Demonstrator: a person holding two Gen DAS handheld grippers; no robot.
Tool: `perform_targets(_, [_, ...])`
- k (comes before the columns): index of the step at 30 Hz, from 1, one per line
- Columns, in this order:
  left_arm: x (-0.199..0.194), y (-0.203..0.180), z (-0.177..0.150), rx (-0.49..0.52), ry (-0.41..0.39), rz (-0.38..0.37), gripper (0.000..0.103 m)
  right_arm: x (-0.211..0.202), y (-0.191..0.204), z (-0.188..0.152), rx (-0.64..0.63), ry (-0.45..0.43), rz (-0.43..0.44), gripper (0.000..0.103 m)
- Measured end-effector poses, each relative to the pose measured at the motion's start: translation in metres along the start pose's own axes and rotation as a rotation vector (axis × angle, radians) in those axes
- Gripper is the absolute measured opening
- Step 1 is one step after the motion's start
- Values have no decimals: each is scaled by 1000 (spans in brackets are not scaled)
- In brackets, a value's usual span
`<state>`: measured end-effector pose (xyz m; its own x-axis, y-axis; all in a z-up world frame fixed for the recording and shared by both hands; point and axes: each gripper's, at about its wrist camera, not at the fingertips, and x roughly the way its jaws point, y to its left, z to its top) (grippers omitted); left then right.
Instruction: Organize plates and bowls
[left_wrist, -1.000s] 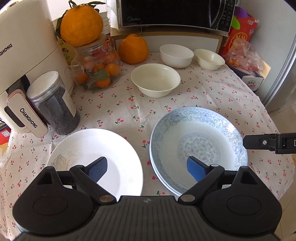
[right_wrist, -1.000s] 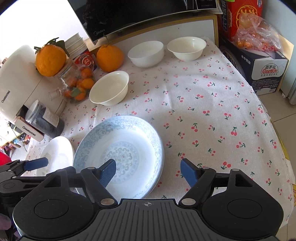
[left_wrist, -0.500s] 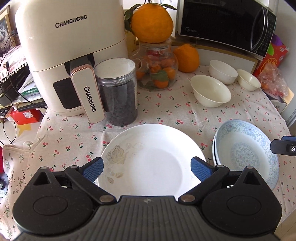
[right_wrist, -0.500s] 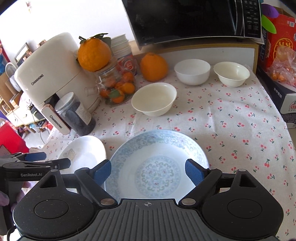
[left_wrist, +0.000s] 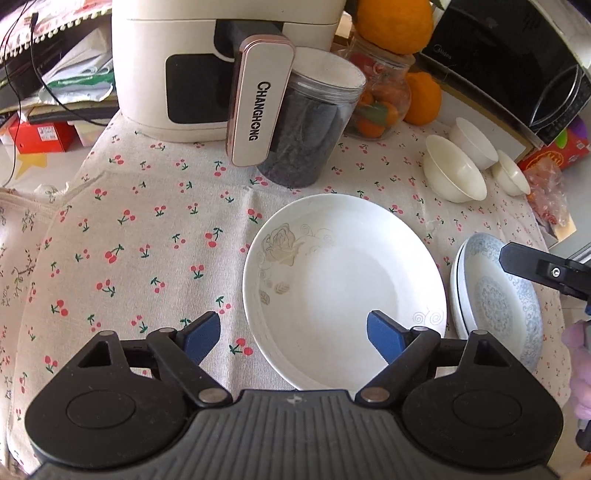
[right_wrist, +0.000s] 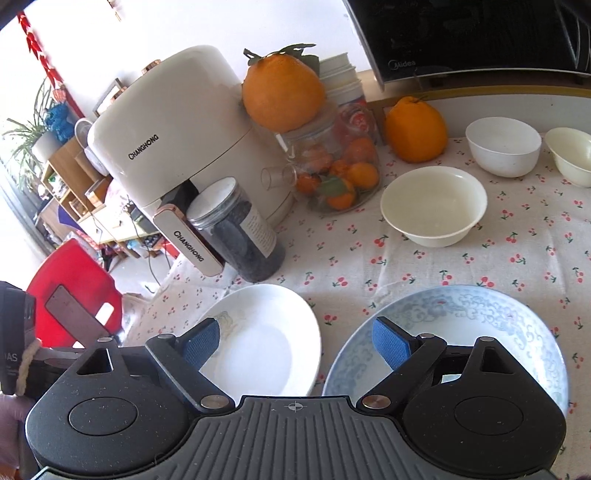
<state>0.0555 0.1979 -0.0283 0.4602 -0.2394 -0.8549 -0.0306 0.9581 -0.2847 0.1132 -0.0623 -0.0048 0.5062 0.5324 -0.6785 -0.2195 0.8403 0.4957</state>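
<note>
A white plate (left_wrist: 343, 284) with a faint rose print lies on the cherry tablecloth, and it also shows in the right wrist view (right_wrist: 266, 343). My left gripper (left_wrist: 293, 338) is open and empty, straddling the plate's near left rim. A blue-patterned plate stack (left_wrist: 495, 302) lies to its right, also in the right wrist view (right_wrist: 480, 332). My right gripper (right_wrist: 295, 343) is open and empty, hovering between the two plates. Three cream bowls stand behind: a large one (right_wrist: 434, 205), a white one (right_wrist: 502, 146) and a small one (right_wrist: 570, 155).
A cream air fryer (right_wrist: 177, 140) stands at the back left with a dark-filled jar (right_wrist: 240, 229) against it. A glass jar of oranges (right_wrist: 332, 173), a loose orange (right_wrist: 413, 129) and a black microwave (right_wrist: 480, 37) stand at the back. The table's left edge drops off near a red chair (right_wrist: 74, 295).
Both grippers have swung left. The left one went from over the blue plate to the white plate's left rim. The right one now faces the gap between plates. Nothing was grasped.
</note>
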Motion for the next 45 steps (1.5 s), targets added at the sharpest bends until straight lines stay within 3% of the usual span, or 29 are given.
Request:
perform_targets(4, [2,15,1,-100,49,-73,71,20,2,8,4,30,25,91])
perform_targets(8, [6,18,-3,-121,96,-73,64,40,0,18,9,59,30,89])
perform_targets(18, [19,27,-11,-159,191,-80,38,73,-5,17,-36,133,-13,40])
perform_targets(22, [23,28,-11,-164,210,-81,24,81,-10,15,-23,150,-40,31])
perform_targets(26, [25,24,-11,-162,214,-77,21,86,-11,12,-34,163,-64,21])
perform_targets(30, [25,23,-11,-159,208,-78,16,88,-8,10,-52,161,-86,18])
perform_targets(45, [17,24,0,-163,107,7,14,79,1,9,-85,151,-78,13])
